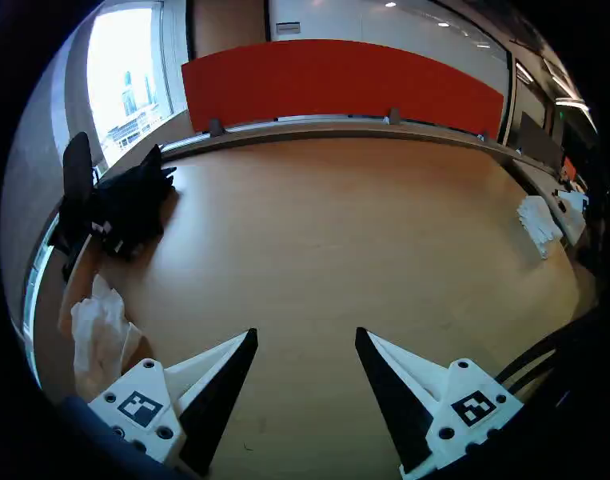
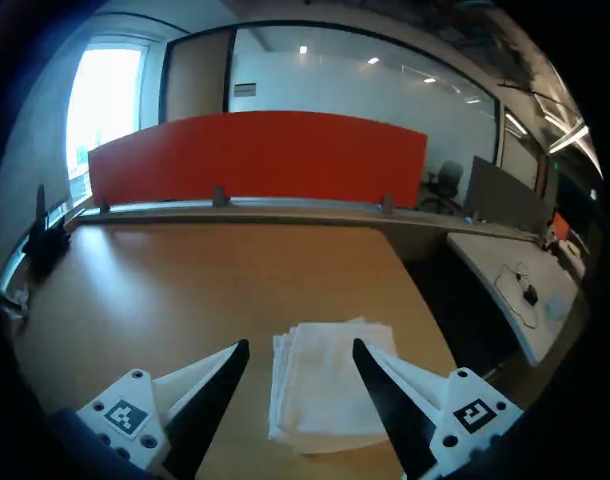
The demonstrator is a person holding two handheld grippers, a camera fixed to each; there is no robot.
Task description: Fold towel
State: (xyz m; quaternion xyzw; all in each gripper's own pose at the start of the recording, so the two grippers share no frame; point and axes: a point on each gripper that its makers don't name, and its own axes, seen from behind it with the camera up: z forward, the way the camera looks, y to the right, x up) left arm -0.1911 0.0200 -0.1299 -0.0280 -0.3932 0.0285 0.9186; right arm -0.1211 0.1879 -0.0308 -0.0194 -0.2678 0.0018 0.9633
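Note:
A white towel (image 2: 324,384) lies folded in a neat stack on the wooden table (image 2: 185,280), near its right edge. My right gripper (image 2: 300,352) hovers open just above and in front of it, fingers spread to either side of the stack, touching nothing. In the left gripper view the same folded towel (image 1: 538,222) appears small at the far right of the table (image 1: 328,232). My left gripper (image 1: 305,340) is open over bare wood, nothing between its fingers.
A black bag (image 1: 129,204) and crumpled white paper (image 1: 101,332) sit at the table's left end by a chair (image 1: 77,172). A red divider panel (image 1: 336,80) runs along the far edge. A white desk (image 2: 516,292) with cables stands to the right across a gap.

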